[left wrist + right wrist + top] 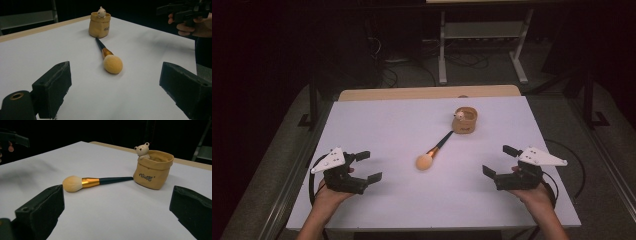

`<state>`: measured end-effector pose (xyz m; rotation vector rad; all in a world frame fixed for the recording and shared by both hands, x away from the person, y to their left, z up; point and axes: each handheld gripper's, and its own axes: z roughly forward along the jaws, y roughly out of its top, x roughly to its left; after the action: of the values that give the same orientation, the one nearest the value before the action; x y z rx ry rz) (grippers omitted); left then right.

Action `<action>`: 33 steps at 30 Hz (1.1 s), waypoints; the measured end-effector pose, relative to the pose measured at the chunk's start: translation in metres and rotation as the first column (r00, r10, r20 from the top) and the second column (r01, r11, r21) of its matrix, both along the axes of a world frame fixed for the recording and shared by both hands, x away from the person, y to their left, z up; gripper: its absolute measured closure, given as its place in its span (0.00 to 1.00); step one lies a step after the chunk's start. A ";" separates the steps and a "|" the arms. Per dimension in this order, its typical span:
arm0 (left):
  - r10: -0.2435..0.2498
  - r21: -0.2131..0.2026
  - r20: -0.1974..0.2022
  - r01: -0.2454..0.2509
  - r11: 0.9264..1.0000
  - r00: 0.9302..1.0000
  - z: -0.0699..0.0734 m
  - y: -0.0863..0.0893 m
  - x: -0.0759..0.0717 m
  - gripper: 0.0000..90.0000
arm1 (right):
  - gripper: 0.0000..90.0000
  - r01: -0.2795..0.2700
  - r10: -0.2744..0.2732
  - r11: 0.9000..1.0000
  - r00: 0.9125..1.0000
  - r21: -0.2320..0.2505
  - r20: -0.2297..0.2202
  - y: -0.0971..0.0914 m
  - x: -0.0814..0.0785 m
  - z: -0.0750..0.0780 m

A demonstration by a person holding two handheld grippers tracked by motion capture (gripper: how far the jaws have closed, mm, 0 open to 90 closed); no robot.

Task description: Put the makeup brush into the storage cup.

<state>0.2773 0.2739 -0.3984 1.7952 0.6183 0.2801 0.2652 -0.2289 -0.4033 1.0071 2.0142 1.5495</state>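
Note:
A makeup brush point(432, 153) with a fluffy tan head, gold ferrule and dark handle lies on the white table point(387, 130); its handle tip points at a tan bag-shaped holder point(465, 120) with a small bear figure on its rim. The same brush point(110, 58) point(85, 182) and holder point(100, 23) point(153, 168) lie ahead of both gripper cameras. My left gripper point(368, 165) rests near the front left, open and empty. At the front right, my right gripper point(499, 161) stands open with nothing between its jaws. Both point inward at the brush.
A wooden strip point(427, 92) borders the table's far edge. Beyond it stands a metal frame point(482, 45) with cables on the dark floor. The other hand's gripper point(185, 11) shows at the upper right of the left gripper view.

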 end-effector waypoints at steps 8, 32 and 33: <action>-0.009 0.015 0.005 0.009 1.000 1.000 0.003 -0.005 -0.002 0.11 | 0.00 -0.001 0.001 1.000 1.000 -0.004 0.002 0.002 0.000 0.001; -0.012 0.001 -0.003 0.012 1.000 1.000 -0.005 0.000 -0.007 0.11 | 0.00 -0.039 0.039 0.999 0.999 0.006 -0.006 0.014 0.012 0.002; -0.012 -0.003 -0.006 0.012 1.000 1.000 -0.006 0.000 -0.007 0.11 | 0.00 -0.044 0.044 0.999 0.999 0.004 -0.004 0.015 0.014 0.003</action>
<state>0.2700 0.2737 -0.4040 1.7966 0.6117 0.2658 0.2789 -0.2140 -0.4005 0.9745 2.0499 1.5762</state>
